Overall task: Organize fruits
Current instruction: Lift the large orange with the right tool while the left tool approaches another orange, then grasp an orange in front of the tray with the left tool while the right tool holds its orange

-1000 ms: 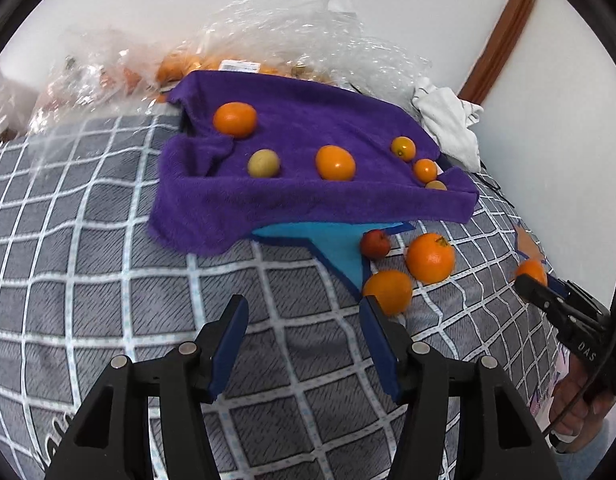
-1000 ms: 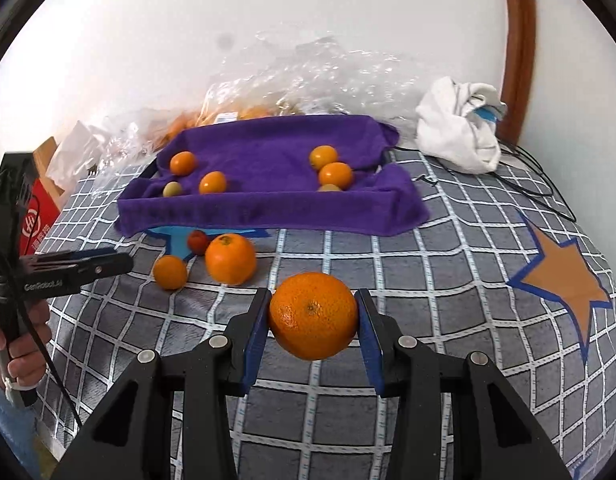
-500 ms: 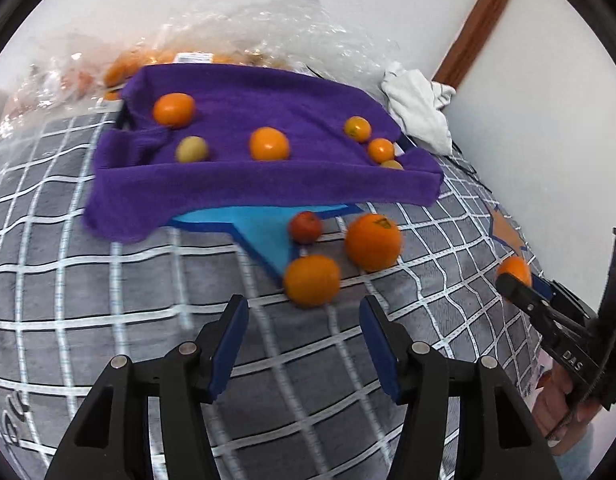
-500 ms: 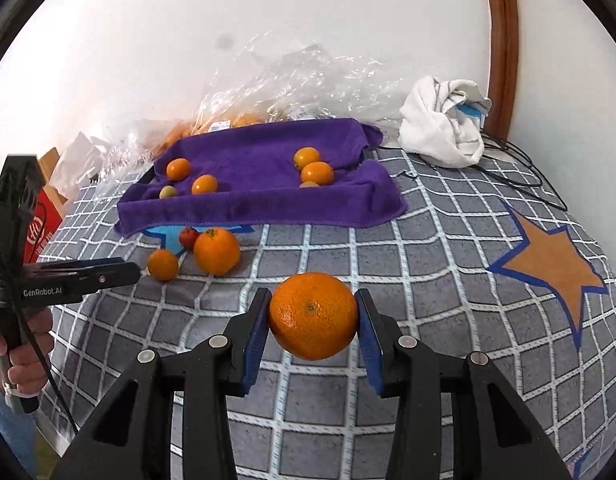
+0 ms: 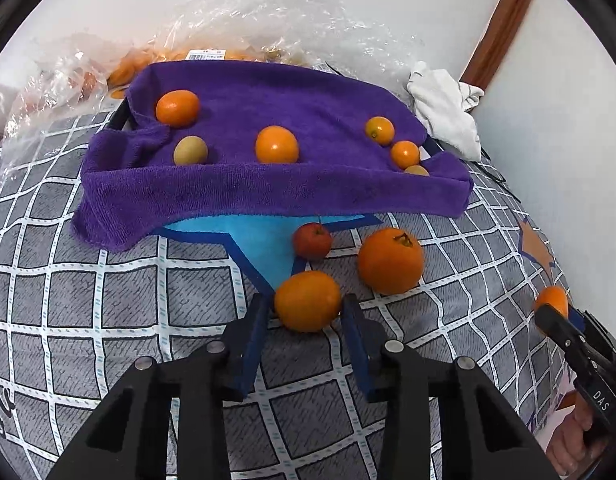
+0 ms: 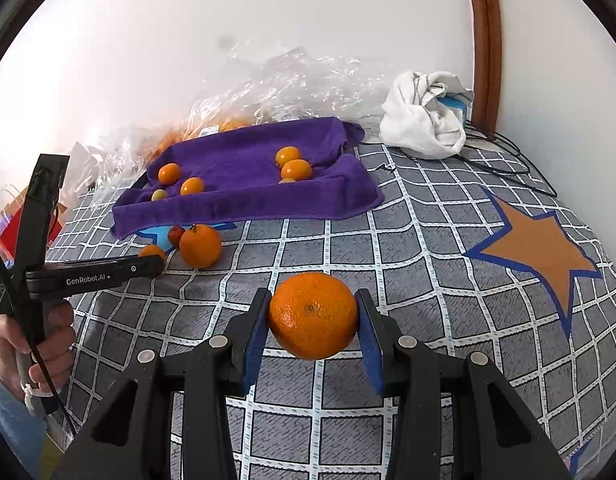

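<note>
My left gripper (image 5: 306,312) is open, its fingers either side of a small orange (image 5: 308,301) lying on the checked bedspread. A larger orange with a stem (image 5: 390,261) and a small red fruit (image 5: 312,241) lie just beyond it. Behind them a purple towel (image 5: 268,192) lines a tray and holds several small oranges and a yellowish fruit (image 5: 190,151). My right gripper (image 6: 312,316) is shut on a big orange (image 6: 312,315), held above the bedspread. The right wrist view also shows the towel (image 6: 244,204) and the left gripper (image 6: 148,266) by the loose fruit.
Crumpled clear plastic bags (image 5: 276,12) with more oranges lie behind the tray against the wall. A white cloth (image 6: 423,116) and black cables sit at the back right corner. An orange star patch (image 6: 543,252) marks the bedspread on the right.
My left gripper moved forward and right until its open fingers came around the small orange. My right gripper drew back slightly, still holding the big orange.
</note>
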### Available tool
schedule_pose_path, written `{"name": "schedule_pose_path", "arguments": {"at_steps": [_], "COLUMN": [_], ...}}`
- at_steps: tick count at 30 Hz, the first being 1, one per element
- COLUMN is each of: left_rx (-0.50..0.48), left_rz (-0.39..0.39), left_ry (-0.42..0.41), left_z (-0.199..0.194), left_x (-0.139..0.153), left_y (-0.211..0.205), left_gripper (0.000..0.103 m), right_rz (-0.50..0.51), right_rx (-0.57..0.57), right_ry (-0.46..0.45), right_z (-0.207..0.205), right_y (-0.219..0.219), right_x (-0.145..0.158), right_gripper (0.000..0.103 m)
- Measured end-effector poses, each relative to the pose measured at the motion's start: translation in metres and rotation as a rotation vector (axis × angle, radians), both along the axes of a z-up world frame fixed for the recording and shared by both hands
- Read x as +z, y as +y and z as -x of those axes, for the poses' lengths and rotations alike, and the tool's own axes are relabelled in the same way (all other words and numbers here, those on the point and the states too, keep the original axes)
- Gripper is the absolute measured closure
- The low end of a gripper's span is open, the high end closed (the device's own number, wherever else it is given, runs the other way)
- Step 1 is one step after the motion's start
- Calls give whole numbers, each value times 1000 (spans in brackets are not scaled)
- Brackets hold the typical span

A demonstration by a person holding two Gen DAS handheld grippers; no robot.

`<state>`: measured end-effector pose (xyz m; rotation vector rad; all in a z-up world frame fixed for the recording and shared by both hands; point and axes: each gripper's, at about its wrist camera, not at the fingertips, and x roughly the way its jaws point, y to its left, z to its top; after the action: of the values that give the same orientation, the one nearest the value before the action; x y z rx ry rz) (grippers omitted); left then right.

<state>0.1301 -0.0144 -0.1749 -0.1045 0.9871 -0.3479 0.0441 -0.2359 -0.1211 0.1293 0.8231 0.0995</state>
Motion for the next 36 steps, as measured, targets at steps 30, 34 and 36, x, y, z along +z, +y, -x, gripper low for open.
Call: {"name": "schedule_pose_path", "arguments": {"at_steps": [30, 34, 36], "left_rx": [16, 54, 82], "left_rz": [66, 15, -33], "left_ry": [-76, -76, -63], "left_z": [-3, -8, -12], "left_x": [21, 19, 14], "left_y": [47, 48, 49], "left_gripper": [64, 62, 62], "right_rz": [-12, -25, -30], "right_rx": [47, 41, 37], "right_ry": [0, 2, 1], "right_z": [-48, -46, -45], "right_y": [24, 18, 16], "right_x": [-2, -5, -5], "right_gripper": [61, 61, 61]}}
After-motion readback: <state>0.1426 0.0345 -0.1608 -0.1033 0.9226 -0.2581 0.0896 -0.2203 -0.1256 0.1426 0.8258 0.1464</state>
